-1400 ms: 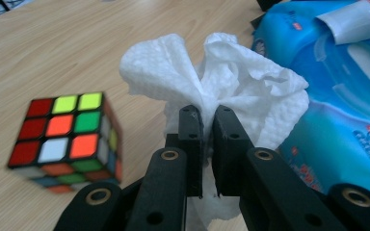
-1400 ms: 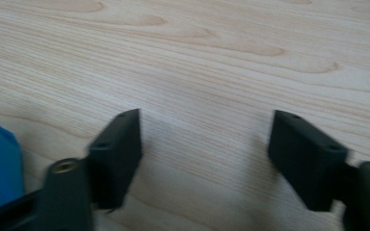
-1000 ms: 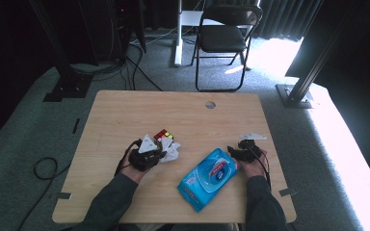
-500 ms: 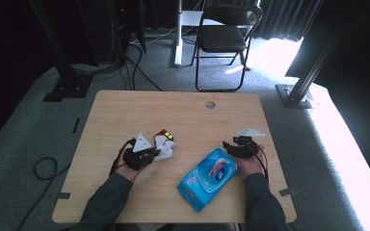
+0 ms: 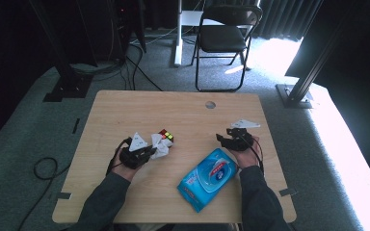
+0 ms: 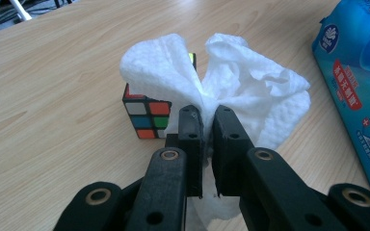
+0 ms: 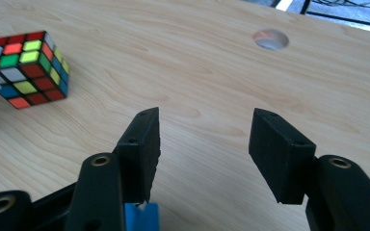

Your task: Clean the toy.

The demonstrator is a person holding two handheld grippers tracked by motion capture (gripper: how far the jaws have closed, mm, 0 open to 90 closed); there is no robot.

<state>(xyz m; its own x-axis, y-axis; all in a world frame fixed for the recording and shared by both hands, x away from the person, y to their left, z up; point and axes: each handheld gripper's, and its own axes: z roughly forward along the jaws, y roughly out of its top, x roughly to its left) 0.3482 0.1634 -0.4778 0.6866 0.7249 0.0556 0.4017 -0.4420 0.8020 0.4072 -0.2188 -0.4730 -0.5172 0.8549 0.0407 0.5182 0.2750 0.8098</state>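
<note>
Pale wooden table point(image 5: 183, 110) carries a crumpled white wipe point(image 6: 241, 91) draped against a colour cube point(image 6: 147, 118), pinched in the clenched left gripper point(image 6: 207, 125). Beside it lies the blue wipes pack point(image 5: 207, 178); the right gripper point(image 7: 203, 139) hangs released above bare wood. Dragging the wipe could shove the cube sideways

We make out only "99.9" in white on the red label of the blue wipes pack point(image 6: 361, 91).
</note>
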